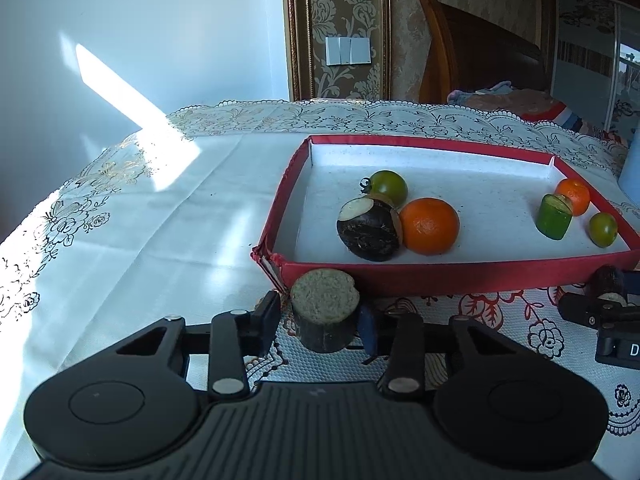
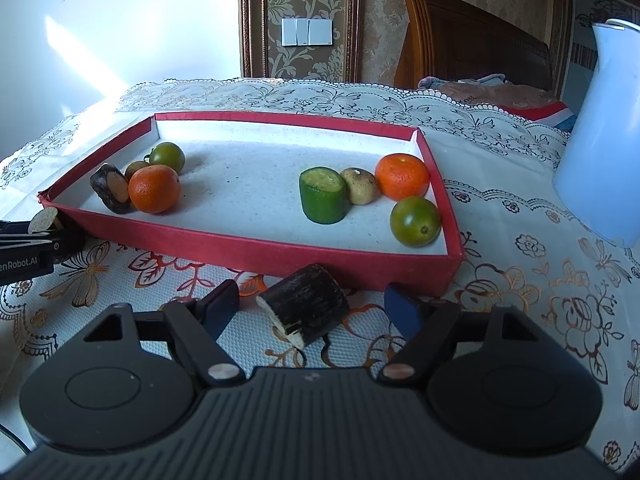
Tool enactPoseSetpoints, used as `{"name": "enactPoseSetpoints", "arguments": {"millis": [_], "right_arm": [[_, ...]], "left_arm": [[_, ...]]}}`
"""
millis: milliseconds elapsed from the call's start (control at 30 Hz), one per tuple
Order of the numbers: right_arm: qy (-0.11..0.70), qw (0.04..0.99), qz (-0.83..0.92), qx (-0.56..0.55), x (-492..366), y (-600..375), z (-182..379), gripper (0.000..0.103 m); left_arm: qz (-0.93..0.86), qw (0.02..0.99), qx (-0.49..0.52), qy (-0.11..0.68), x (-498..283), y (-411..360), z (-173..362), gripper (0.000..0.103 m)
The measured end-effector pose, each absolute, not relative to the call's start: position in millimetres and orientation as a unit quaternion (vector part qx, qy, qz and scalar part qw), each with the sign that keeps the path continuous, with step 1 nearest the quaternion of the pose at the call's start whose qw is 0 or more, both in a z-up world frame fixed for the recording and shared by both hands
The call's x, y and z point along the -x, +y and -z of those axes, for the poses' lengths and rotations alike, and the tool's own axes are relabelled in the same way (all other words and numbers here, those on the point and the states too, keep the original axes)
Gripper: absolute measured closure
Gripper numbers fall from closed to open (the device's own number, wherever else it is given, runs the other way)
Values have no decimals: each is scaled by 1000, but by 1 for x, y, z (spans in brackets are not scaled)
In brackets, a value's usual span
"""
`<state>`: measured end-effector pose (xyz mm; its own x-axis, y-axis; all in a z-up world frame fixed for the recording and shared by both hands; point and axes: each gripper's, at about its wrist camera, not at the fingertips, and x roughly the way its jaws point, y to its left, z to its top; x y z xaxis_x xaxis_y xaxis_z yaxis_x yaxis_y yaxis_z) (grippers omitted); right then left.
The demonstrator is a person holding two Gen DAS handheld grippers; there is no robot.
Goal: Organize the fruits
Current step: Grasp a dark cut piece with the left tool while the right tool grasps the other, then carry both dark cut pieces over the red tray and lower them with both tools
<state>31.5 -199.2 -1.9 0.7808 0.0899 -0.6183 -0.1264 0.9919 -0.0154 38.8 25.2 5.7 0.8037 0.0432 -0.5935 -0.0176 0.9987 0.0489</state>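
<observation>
**Two dark stubs at the tray's front wall**

In the left wrist view the red tray [image 1: 460,280] fills the centre and right of the frame, its near wall running just above the tongs. Left of it lies a broad stretch of bare white cloth on the table [image 1: 140,208], running to the lace border at the upper left. Inside the tray the middle floor is free: one cluster sits centre-left, a green fruit [image 1: 388,187], a dark chunk [image 1: 370,229] and an orange [image 1: 429,225] touching one another, and a second group sits at the right edge.

The left tongs [image 1: 320,320] are drawn in on an upright dark stub [image 1: 325,312] with a pale cut top. The right pad touches it; the left pad stands very close, and whether it presses I cannot tell. The stub stands on the table touching the tray's near left corner.

In the right wrist view the right tongs [image 2: 312,312] stand apart, with a lying dark stub [image 2: 306,306] between them at lower centre, clear of both pads and just in front of the tray wall. A pale blue jug [image 2: 600,140] stands at the right edge, near the tray's right corner.
</observation>
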Motion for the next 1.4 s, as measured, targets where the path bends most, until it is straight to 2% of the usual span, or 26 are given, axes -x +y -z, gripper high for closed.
{"name": "enactPoseSetpoints", "arguments": {"millis": [133, 400, 500, 633, 733, 1400], "right_arm": [[325, 944, -55, 28, -31, -199, 2, 27], [323, 945, -50, 29, -30, -200, 1, 32], [318, 946, -52, 29, -28, -200, 0, 45], [314, 947, -56, 37, -25, -197, 1, 51], [311, 947, -63, 41, -23, -195, 1, 60], [294, 953, -65, 40, -10, -199, -3, 60]], "left_arm": [[-10, 950, -17, 313, -38, 25, -6, 70], [-11, 950, -23, 311, -38, 23, -6, 71], [-11, 950, -21, 311, -37, 23, -6, 71], [-11, 950, -23, 311, -37, 23, -6, 71], [-11, 950, -22, 311, -36, 23, -6, 71], [35, 958, -33, 284, -17, 12, -11, 71]]}}
